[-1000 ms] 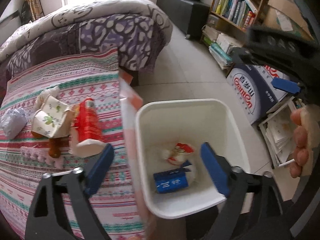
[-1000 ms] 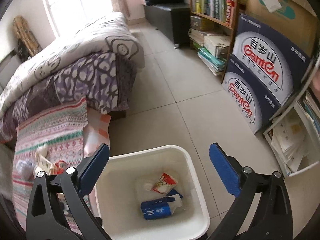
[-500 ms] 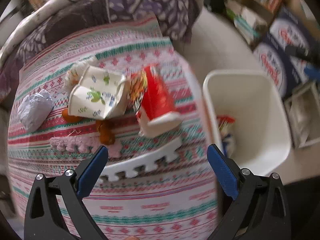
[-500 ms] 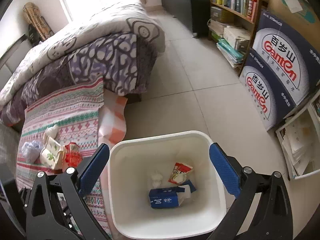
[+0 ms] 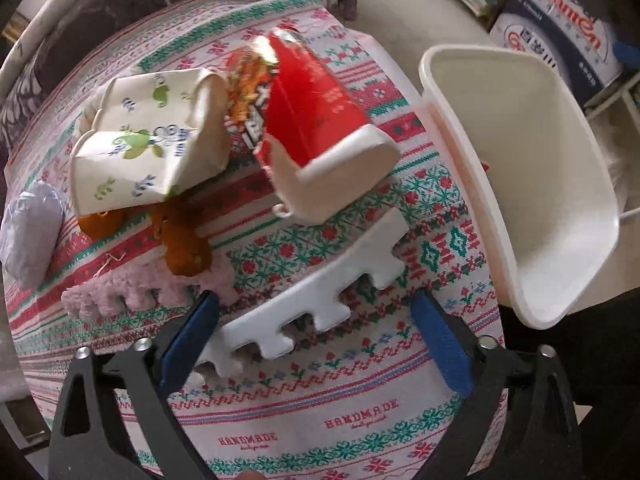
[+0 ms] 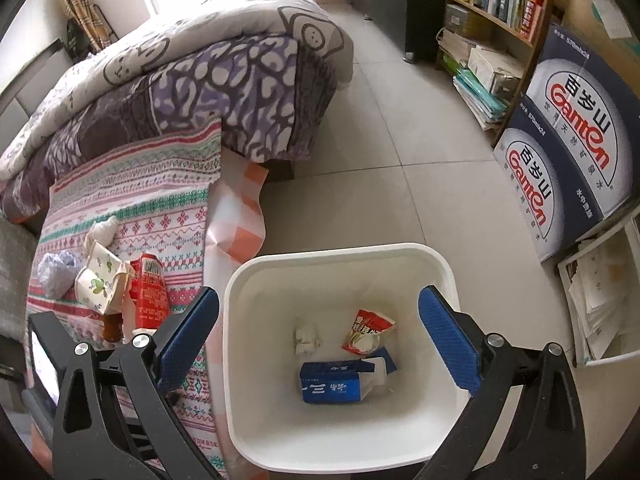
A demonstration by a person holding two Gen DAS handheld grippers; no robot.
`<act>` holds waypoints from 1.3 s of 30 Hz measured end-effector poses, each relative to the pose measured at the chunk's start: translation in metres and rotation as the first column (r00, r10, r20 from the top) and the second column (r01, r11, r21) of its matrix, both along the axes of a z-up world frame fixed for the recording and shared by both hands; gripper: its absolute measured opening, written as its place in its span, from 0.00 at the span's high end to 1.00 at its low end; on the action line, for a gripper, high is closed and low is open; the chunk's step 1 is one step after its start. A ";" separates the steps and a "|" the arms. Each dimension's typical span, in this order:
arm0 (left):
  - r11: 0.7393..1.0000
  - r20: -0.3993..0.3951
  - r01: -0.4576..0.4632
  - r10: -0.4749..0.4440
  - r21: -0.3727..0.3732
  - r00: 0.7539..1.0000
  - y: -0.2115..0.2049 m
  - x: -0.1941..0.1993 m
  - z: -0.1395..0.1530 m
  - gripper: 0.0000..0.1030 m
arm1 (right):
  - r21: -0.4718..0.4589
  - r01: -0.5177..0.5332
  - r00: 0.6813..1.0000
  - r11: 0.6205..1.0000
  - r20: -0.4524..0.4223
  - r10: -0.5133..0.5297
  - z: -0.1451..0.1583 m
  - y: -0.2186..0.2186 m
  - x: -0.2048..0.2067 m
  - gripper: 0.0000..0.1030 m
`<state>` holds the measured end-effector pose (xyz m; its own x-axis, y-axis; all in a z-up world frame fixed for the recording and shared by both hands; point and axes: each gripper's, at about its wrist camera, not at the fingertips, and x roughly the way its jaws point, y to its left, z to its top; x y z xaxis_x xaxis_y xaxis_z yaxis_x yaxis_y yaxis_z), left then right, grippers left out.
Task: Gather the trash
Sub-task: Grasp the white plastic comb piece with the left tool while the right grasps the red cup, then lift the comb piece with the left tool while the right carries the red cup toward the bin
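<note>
Left wrist view: the left gripper (image 5: 316,336) is spread wide above the white foam strip (image 5: 320,300); the right gripper (image 6: 320,332) is spread over the bin (image 6: 340,256).

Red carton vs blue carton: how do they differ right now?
The red carton lies on the patterned cloth on the bed, uncollected; the blue carton lies at the bottom of the white bin. The red one rests against a floral paper cup; the blue one lies beside a small red wrapper and a tissue wad. The red carton sits ahead of the open left gripper; the blue one lies below the open right gripper. Both are on their sides with opened tops.
</note>
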<state>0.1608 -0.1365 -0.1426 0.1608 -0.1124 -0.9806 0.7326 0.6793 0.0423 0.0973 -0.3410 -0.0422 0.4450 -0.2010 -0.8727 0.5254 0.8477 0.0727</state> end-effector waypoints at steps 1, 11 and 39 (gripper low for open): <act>1.000 0.007 0.002 -0.002 -0.006 1.000 0.003 0.000 0.001 0.18 | -0.004 -0.005 1.000 1.000 -0.004 0.005 -0.001 0.003 0.002 0.07; 0.994 0.071 -0.075 0.081 -0.077 0.994 0.047 -0.007 0.007 0.58 | 0.010 -0.038 0.998 0.999 -0.049 0.038 -0.019 0.038 0.026 0.07; 0.709 -0.016 -0.573 0.623 -0.411 0.782 0.207 0.021 0.091 0.60 | 0.015 -0.220 0.965 0.975 -0.144 0.220 -0.084 0.153 0.103 0.24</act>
